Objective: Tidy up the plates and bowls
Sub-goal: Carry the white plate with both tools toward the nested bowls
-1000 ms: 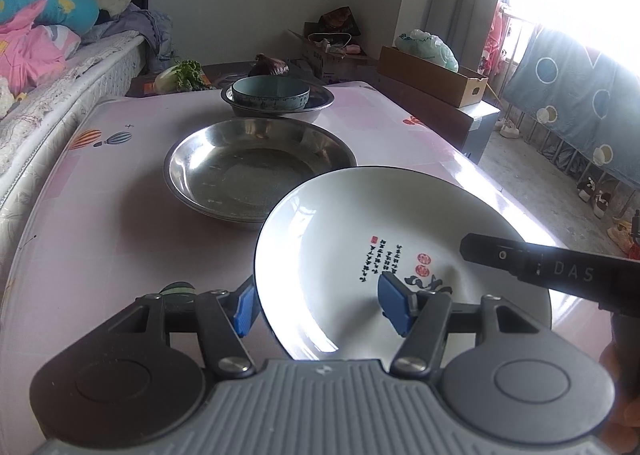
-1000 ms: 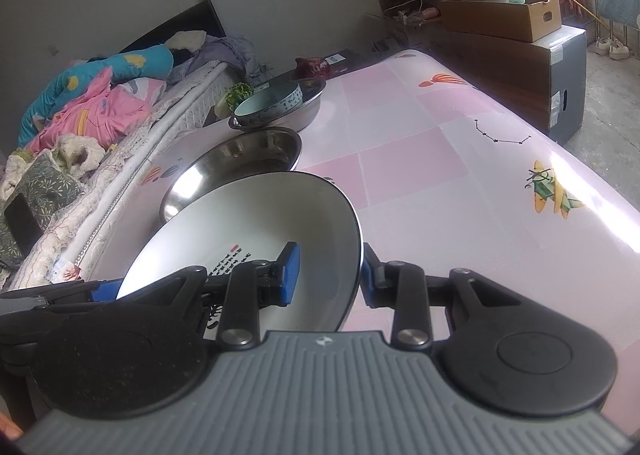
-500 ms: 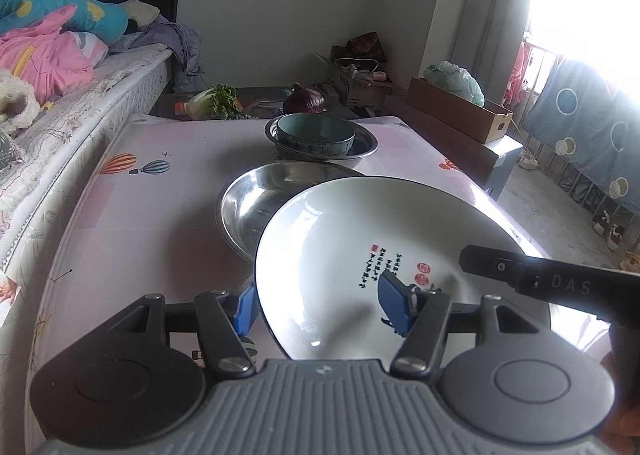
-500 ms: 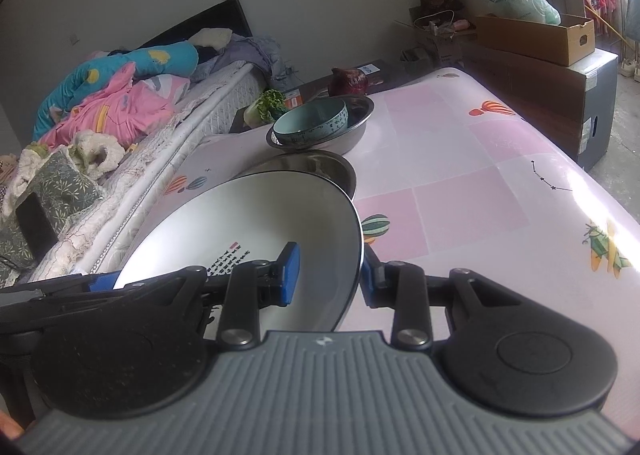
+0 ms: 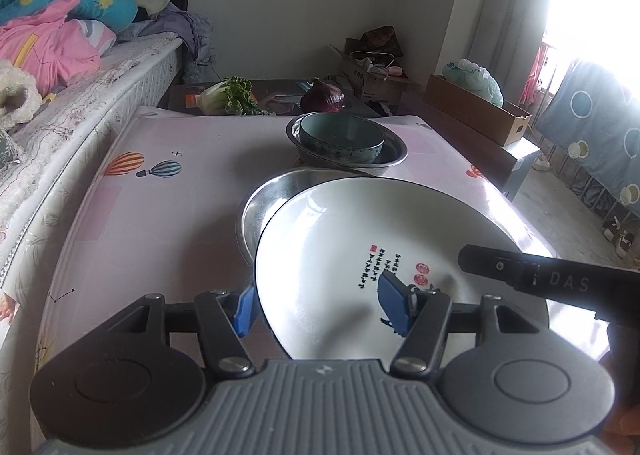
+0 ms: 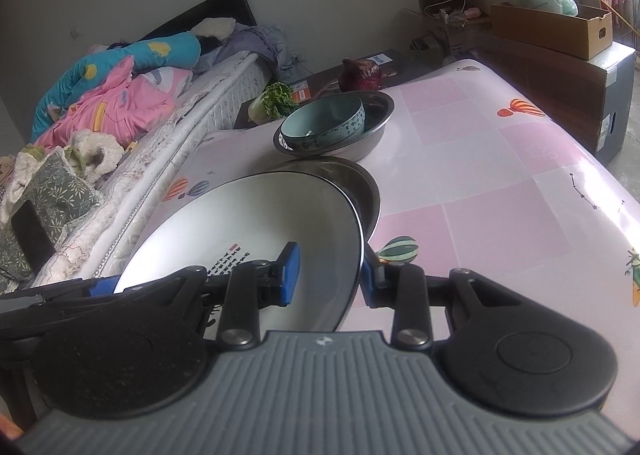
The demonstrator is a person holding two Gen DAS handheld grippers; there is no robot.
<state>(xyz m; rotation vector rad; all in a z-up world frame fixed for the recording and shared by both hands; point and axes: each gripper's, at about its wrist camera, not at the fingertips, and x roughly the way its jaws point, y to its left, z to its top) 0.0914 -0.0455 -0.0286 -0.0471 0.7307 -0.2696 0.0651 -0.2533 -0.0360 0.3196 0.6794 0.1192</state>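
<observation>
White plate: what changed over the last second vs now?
The white plate, carried by both grippers, has travelled toward the far end of the table and now overlaps most of the empty steel basin; a second ago it sat short of it. Unchanged: left gripper and right gripper jaws clamp the plate's rim; the teal bowl sits in the far steel basin.

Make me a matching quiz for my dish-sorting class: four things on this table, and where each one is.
Things:
1 white plate
2 teal bowl
3 empty steel basin
4 purple cabbage

Places:
A beyond the table's far edge
B inside the farther steel basin
C gripped at both sides by two grippers
D partly hidden under the plate

Pairs: 1-C, 2-B, 3-D, 4-A
</observation>
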